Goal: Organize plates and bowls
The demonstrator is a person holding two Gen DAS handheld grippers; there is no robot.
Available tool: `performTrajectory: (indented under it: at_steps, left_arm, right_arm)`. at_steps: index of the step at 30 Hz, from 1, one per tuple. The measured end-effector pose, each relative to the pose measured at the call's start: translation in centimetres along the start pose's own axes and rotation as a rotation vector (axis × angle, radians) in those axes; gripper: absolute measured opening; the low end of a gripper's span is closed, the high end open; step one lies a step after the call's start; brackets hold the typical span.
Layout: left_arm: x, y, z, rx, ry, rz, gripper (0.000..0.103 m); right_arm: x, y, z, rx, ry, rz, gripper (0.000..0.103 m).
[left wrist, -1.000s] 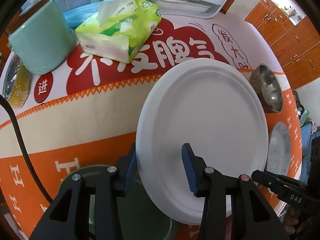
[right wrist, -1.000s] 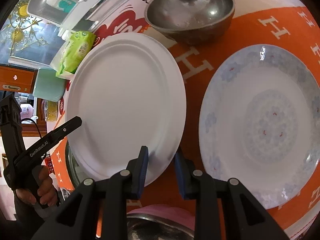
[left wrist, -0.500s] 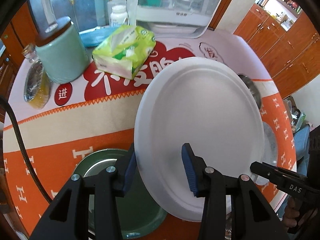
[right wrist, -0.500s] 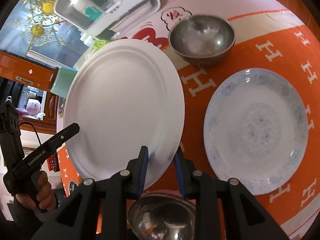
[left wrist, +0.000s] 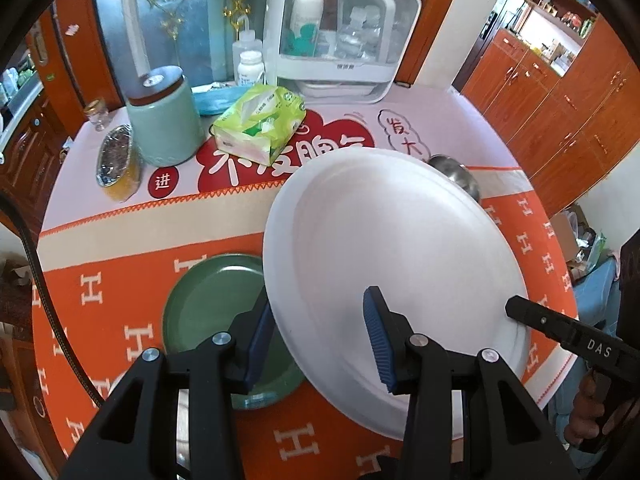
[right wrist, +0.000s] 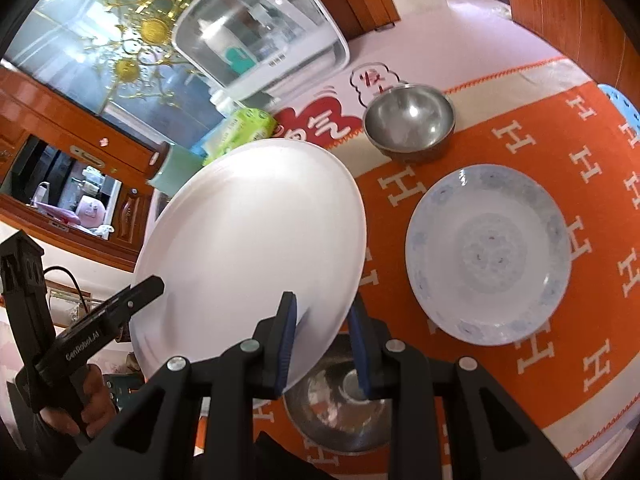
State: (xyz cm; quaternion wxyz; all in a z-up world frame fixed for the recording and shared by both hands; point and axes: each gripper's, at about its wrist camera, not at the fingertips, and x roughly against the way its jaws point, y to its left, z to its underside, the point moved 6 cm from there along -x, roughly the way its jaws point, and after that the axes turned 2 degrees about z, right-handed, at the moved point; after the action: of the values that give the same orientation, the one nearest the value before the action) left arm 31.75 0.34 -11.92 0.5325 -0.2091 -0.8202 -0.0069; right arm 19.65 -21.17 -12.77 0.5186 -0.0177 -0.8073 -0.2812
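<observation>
A large white plate [left wrist: 392,264] hangs tilted above the table, held at opposite rims. My left gripper [left wrist: 320,340] straddles its near rim with a wide gap between the blue pads. My right gripper [right wrist: 322,344] is shut on the plate's rim [right wrist: 256,248]. A green plate [left wrist: 212,308] lies under the left gripper. A blue-patterned plate [right wrist: 488,252] lies to the right. A steel bowl [right wrist: 410,118] stands at the back, and another steel bowl [right wrist: 340,412] lies under the right gripper.
An orange and white tablecloth [left wrist: 120,248] covers the round table. At the back stand a green tissue pack [left wrist: 260,124], a pale green canister [left wrist: 164,120], a white storage box [left wrist: 340,36] and a wrapped snack [left wrist: 116,164].
Both grippers have risen with the white plate, which is now higher and more tilted. More of the table and the green plate show below.
</observation>
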Motion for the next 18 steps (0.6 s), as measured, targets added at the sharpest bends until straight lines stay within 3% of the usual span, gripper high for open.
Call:
performTrajectory:
  at_steps: [11,18]
  left_arm:
    - [6.4,-1.9,4.7,0.016,-0.097,-0.007,0.043]
    - [8.7,-2.5,7.8,0.031,-0.145,-0.036,0.044]
  right_arm:
    - [5.7,1.2,3.3,0.063,-0.097,-0.048,0.026]
    - [6.4,1.4,5.6,0.121,-0.093,-0.063,0.026]
